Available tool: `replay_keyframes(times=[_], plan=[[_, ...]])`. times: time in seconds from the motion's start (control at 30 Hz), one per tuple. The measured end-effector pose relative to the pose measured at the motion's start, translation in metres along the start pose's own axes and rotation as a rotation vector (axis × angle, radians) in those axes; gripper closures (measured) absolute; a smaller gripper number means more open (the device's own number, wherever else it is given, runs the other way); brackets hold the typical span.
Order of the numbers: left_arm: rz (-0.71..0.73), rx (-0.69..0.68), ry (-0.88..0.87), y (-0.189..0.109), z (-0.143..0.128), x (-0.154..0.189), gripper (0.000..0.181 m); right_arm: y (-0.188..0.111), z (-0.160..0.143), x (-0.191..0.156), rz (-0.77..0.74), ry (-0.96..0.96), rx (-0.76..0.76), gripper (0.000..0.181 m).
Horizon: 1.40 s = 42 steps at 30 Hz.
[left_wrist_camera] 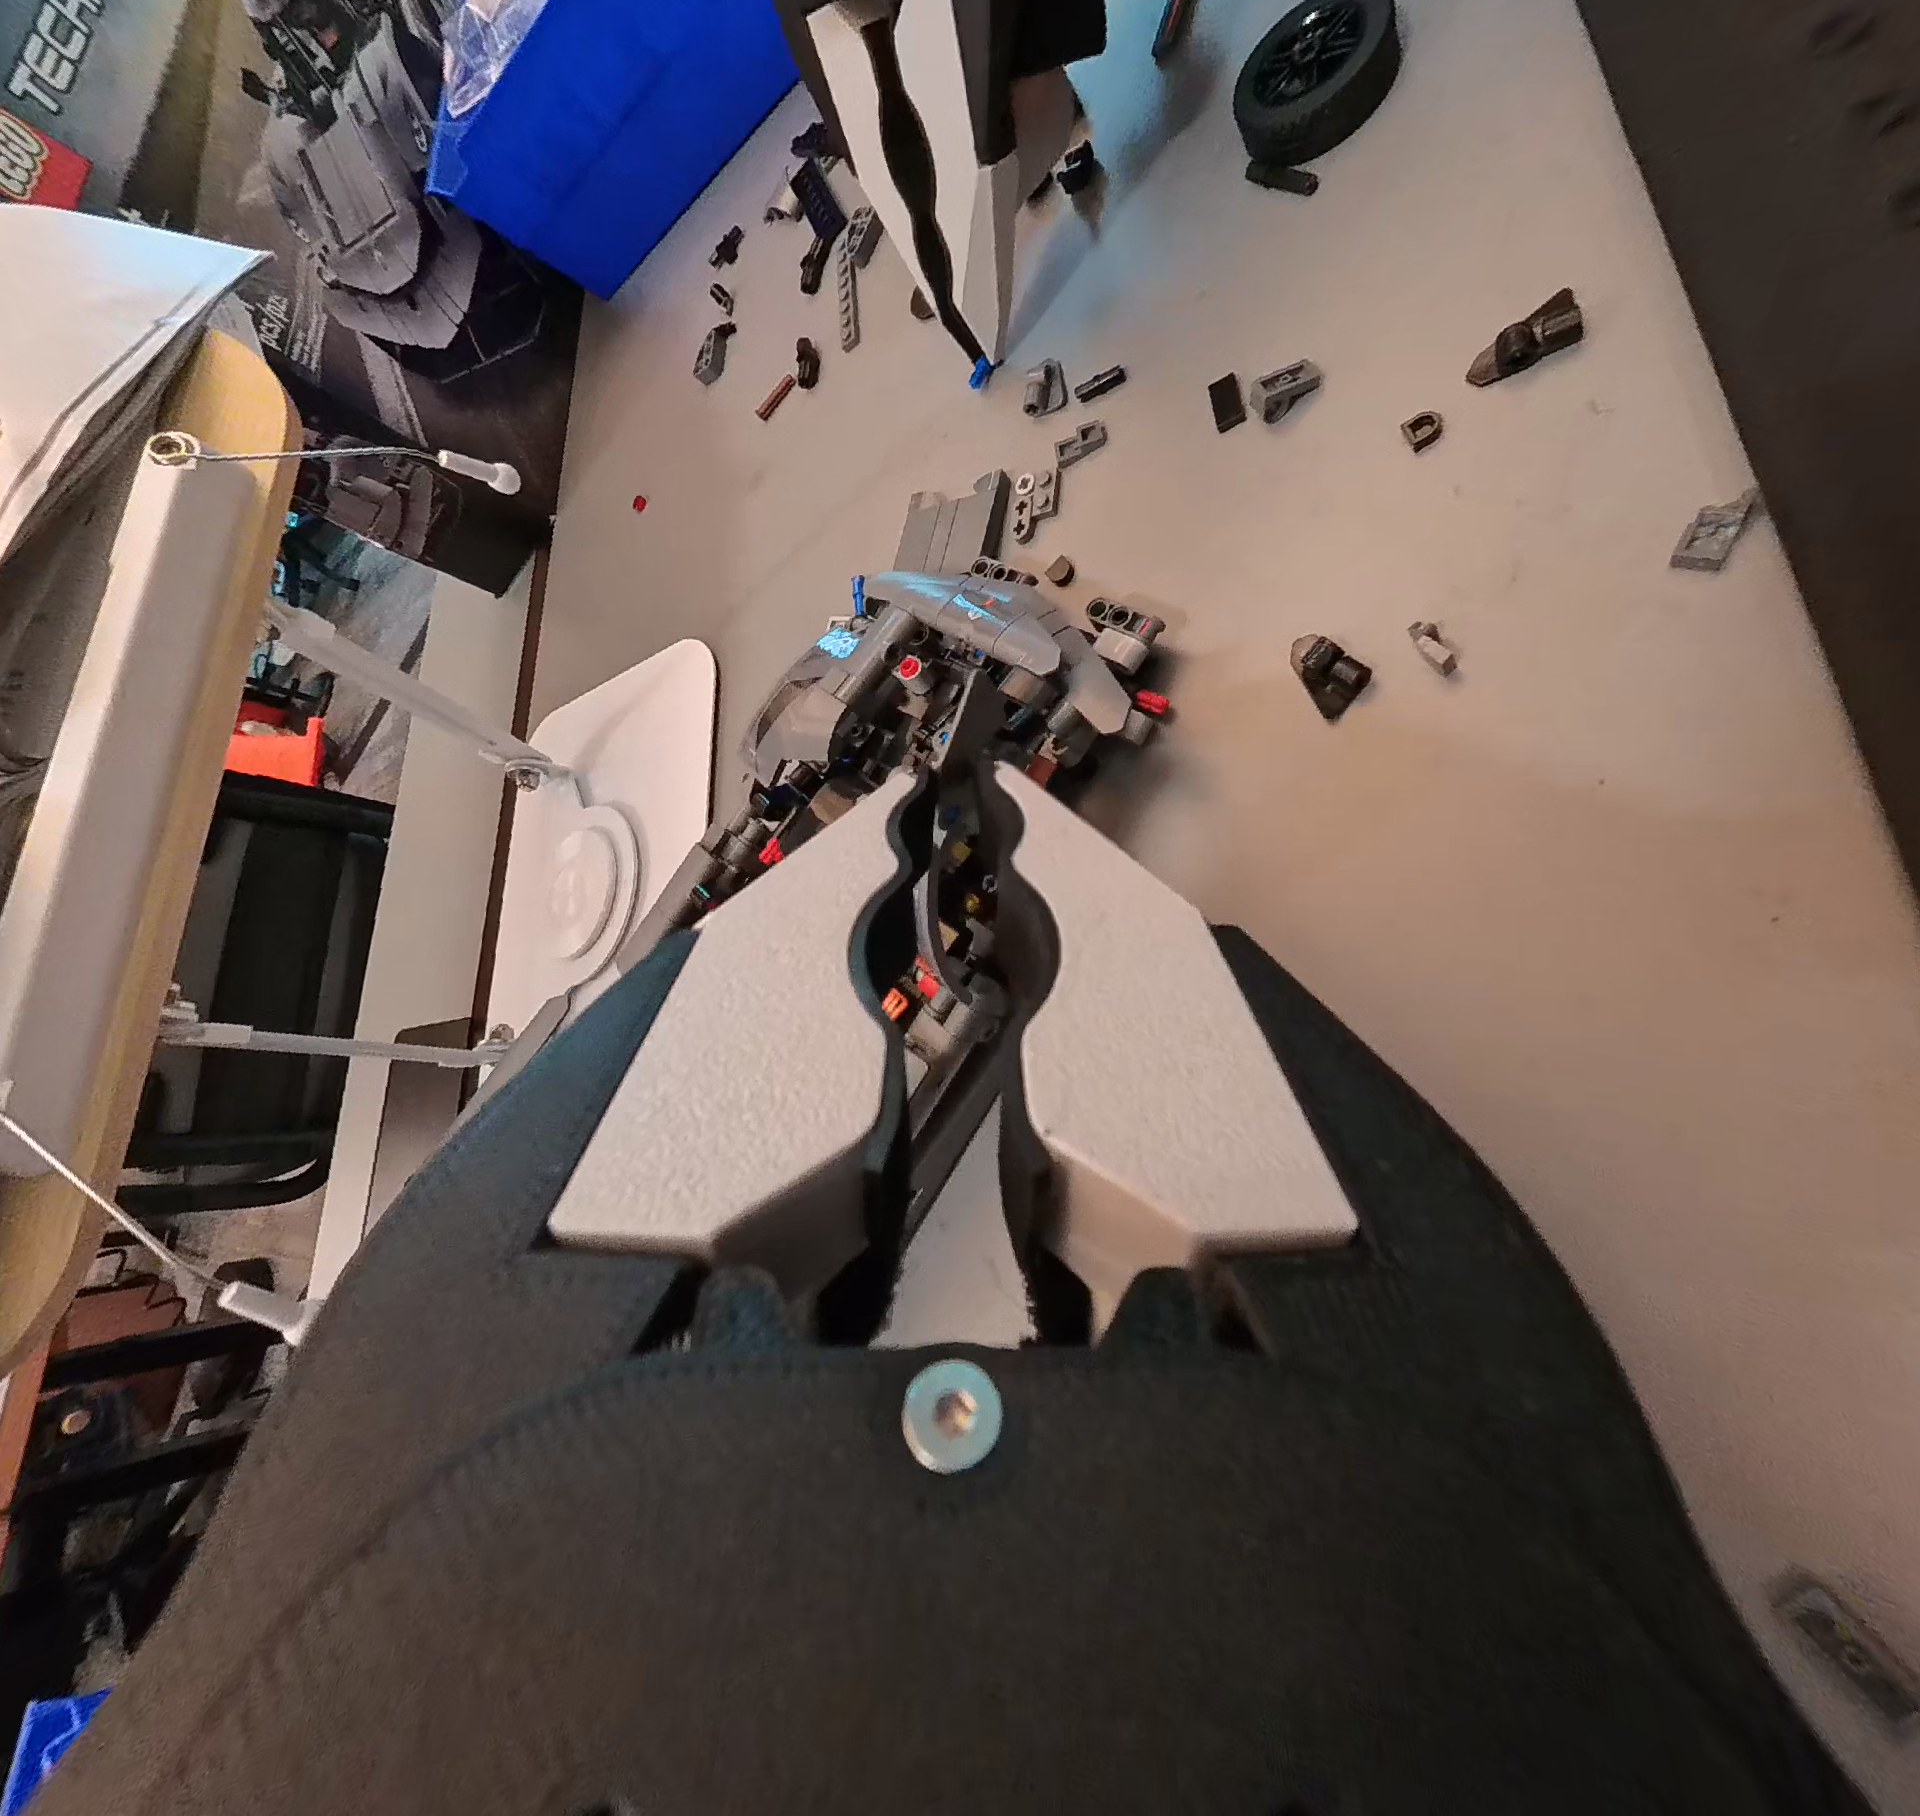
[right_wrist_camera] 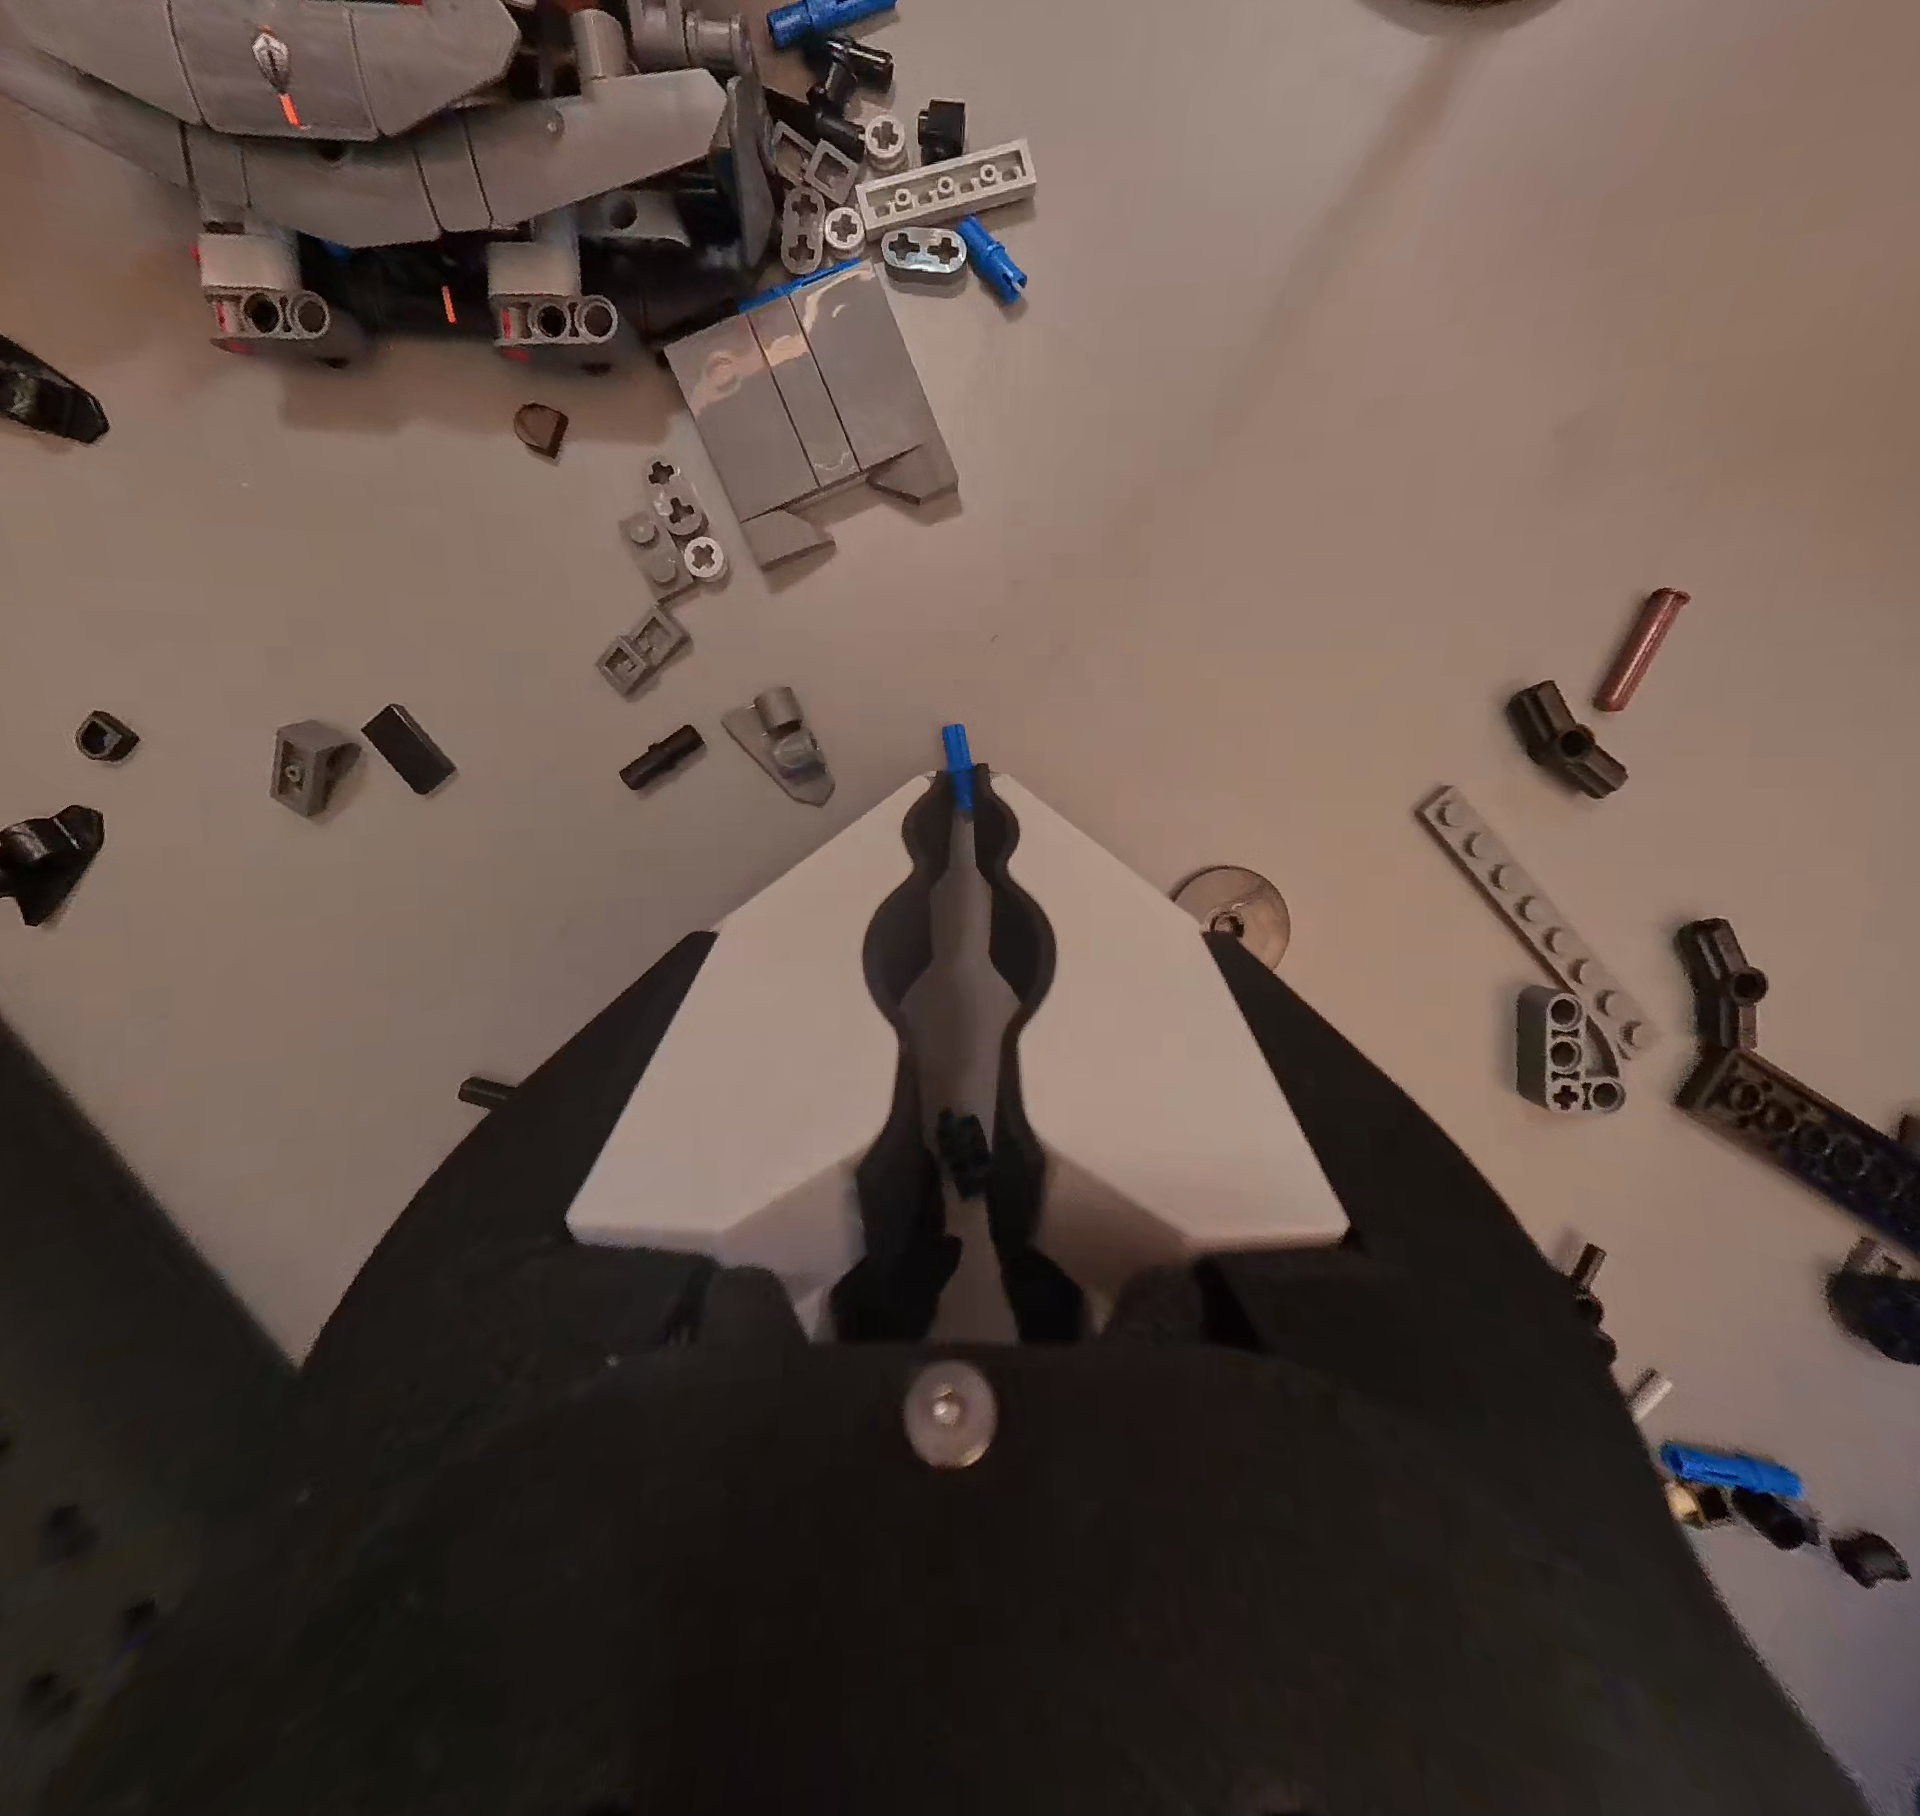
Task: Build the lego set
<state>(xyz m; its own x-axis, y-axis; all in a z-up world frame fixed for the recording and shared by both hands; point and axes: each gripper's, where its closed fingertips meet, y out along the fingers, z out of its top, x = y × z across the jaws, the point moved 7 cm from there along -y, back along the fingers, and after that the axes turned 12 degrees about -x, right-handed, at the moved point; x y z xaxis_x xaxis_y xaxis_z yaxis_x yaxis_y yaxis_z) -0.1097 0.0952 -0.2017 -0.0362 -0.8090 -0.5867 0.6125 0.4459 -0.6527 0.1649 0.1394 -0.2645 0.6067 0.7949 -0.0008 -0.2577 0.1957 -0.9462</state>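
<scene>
I count one part-built grey car model (left_wrist_camera: 935, 706), one loose black wheel (left_wrist_camera: 1314, 67) at the upper right of the left wrist frame, and one blue bin (left_wrist_camera: 613, 93) at the upper left. In the right wrist frame I see four blue pins: (right_wrist_camera: 831, 5), (right_wrist_camera: 992, 254), (right_wrist_camera: 957, 764), (right_wrist_camera: 1730, 1470).

You are working at a hobby or workshop desk (left_wrist_camera: 1351, 831), pale and strewn with loose building pieces. At the upper left of the left wrist view lean the set's box (left_wrist_camera: 260, 156) and a blue bin (left_wrist_camera: 613, 104); below them, at the left edge, cluttered storage with an orange crate (left_wrist_camera: 275, 743) shows beyond the desk.
</scene>
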Motion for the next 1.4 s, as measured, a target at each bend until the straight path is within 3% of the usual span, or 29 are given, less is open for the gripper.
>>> replay_keyframes(times=[0.27, 0.47, 0.67, 1.4], plan=[[-0.053, -0.018, 0.061, -0.001, 0.012, -0.006, 0.165, 0.002, 0.001, -0.002, 0.021, -0.007, 0.028, 0.18], [-0.217, -0.094, 0.143, 0.01, 0.017, -0.007, 0.174, 0.002, 0.001, -0.003, 0.044, -0.007, 0.049, 0.18], [-0.288, -0.1, 0.147, 0.008, 0.017, -0.012, 0.175, 0.003, 0.002, -0.004, 0.058, -0.013, 0.055, 0.18], [-0.374, -0.07, 0.111, 0.002, 0.009, -0.02, 0.171, 0.004, 0.002, -0.005, 0.084, -0.007, 0.073, 0.18]])
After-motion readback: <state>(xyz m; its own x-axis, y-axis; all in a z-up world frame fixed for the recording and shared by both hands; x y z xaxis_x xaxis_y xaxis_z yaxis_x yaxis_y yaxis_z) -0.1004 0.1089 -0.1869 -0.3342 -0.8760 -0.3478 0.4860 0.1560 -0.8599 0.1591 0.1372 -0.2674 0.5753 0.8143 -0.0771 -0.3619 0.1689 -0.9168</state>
